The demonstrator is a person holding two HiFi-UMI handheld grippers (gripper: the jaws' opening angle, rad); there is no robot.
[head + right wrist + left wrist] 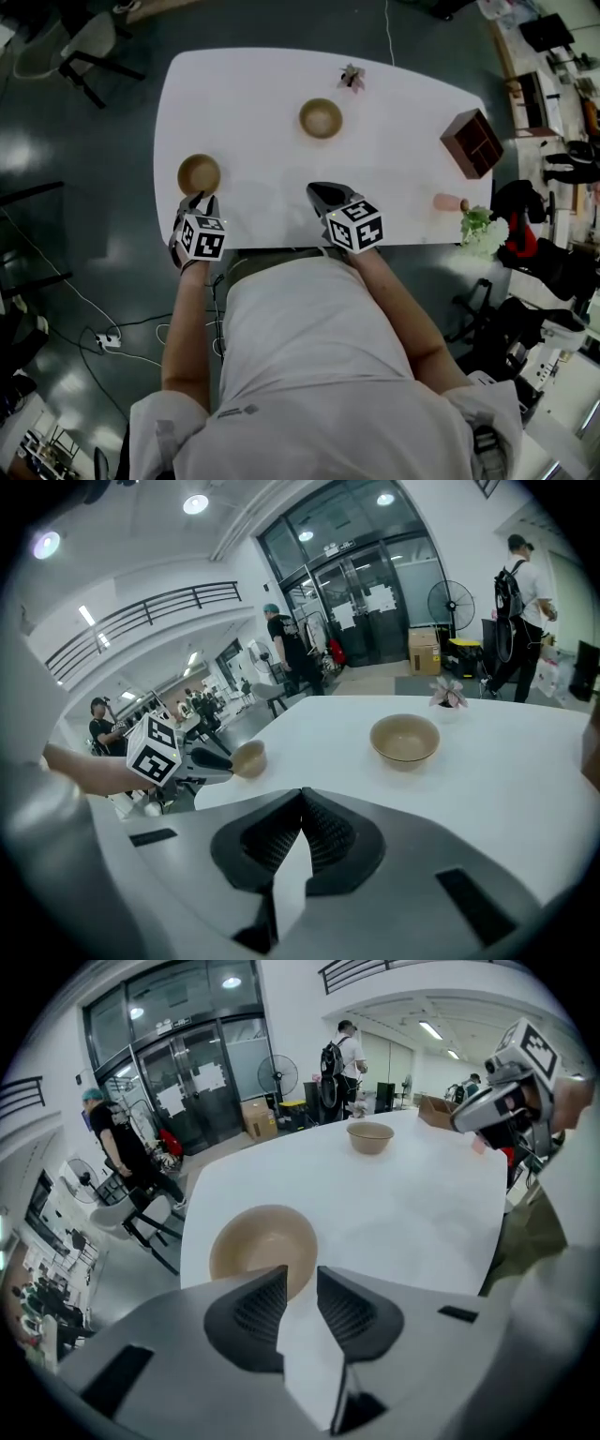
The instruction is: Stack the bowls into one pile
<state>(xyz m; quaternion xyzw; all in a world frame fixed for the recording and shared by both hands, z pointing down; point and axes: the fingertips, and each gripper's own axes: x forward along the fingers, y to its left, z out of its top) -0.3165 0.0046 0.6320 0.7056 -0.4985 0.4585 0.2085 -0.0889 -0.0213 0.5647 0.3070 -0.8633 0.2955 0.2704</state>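
Observation:
Two wooden bowls stand apart on the white table (pixel 253 84). One bowl (pixel 199 173) is near the left front edge, the other bowl (pixel 321 118) further back toward the middle. My left gripper (pixel 195 201) sits just in front of the left bowl (pixel 265 1241), open by a narrow gap with nothing between the jaws; the bowl's near rim is right at the tips. My right gripper (pixel 321 192) rests shut and empty over the table's front edge, pointing toward the far bowl (pixel 404 738). The left bowl (pixel 249 757) also shows in the right gripper view.
A brown wooden box (pixel 472 142) and a pink cup (pixel 448 202) stand at the table's right end, by a bunch of flowers (pixel 480 228). A small flower (pixel 352 77) sits at the back edge. Chairs (pixel 89 52) stand off the back left corner.

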